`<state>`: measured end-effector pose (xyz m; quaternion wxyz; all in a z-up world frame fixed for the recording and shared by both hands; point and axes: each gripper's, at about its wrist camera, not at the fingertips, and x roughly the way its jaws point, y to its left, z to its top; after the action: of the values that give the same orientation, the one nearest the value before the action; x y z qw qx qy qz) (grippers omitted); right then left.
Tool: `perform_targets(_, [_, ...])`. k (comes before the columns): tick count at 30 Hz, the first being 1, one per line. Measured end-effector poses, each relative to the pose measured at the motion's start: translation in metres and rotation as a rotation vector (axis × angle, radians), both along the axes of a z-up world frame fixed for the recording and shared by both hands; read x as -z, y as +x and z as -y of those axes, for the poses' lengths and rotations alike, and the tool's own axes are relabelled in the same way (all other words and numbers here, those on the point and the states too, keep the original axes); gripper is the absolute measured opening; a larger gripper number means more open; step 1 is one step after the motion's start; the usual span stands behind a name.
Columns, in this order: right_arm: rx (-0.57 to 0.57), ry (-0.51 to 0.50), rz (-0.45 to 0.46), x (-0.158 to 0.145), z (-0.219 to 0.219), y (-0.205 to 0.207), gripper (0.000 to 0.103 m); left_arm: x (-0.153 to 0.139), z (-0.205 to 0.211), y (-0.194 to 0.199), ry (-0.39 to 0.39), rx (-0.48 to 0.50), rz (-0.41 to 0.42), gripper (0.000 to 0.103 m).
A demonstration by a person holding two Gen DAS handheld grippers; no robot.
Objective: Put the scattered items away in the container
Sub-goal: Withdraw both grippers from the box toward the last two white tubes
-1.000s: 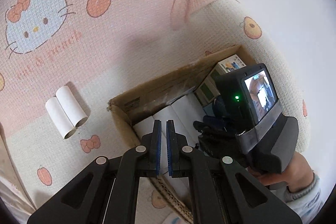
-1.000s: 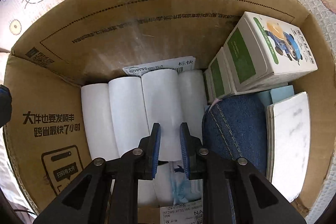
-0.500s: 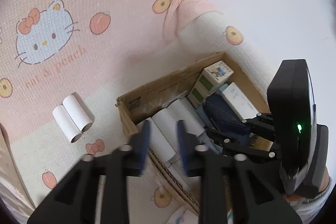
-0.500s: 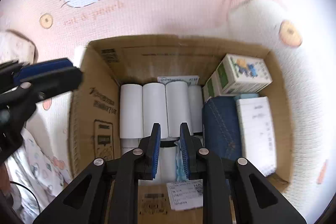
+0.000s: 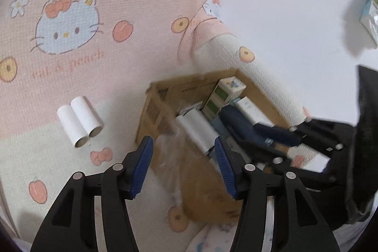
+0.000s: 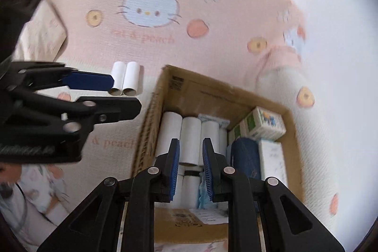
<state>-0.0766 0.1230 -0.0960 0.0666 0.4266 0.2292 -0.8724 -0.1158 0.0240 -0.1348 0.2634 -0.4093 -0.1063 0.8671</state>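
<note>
Cardboard, brown and open-topped, forms the box [image 6: 291,134] I use as my landmark; it sits on a pink and cream blanket [image 5: 70,77]. Printed on the blanket are a white cartoon cat face, peaches, flowers, and the words "Sweet Dream" and "& peach".

Inside the box, white paper rolls [image 6: 191,141] lie side by side against its left wall. To their right sits a blue denim item [image 6: 245,157], with a green and white carton [image 6: 262,125] in the far right corner and a white packet beside it. Black printing on the box wall is too blurred to read.

2 more white rolls [image 5: 79,121] lie touching each other on the blanket, left of the box and well apart from it.

My left gripper [image 5: 184,167] hangs above the box's near left corner, its blue-padded jaws opening with nothing between them. My right gripper [image 6: 190,168] hovers above the box, jaws drawn together and holding nothing.
</note>
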Motion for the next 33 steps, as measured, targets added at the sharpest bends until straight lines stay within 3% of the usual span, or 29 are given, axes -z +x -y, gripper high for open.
perform_targets(5, [-0.038, 0.018, -0.099, 0.008, 0.023, 0.026, 0.016, 0.030, 0.017, 0.023, -0.038, -0.011, -0.060, 0.058])
perform_targets(15, [0.035, -0.001, -0.201, 0.042, 0.066, 0.043, 0.016, 0.116, 0.069, 0.026, 0.022, -0.104, -0.074, 0.058])
perform_targets(19, [0.021, 0.006, -0.177, 0.064, 0.087, 0.037, 0.016, 0.134, 0.081, -0.004, 0.064, -0.126, -0.027, 0.058])
perform_targets(26, [0.070, -0.044, -0.144, 0.093, 0.104, 0.012, 0.016, 0.165, 0.108, -0.038, 0.172, -0.262, 0.153, 0.058])
perform_targets(33, [0.106, -0.075, -0.137, 0.126, 0.119, -0.029, 0.016, 0.161, 0.132, -0.048, 0.210, -0.343, 0.143, 0.058])
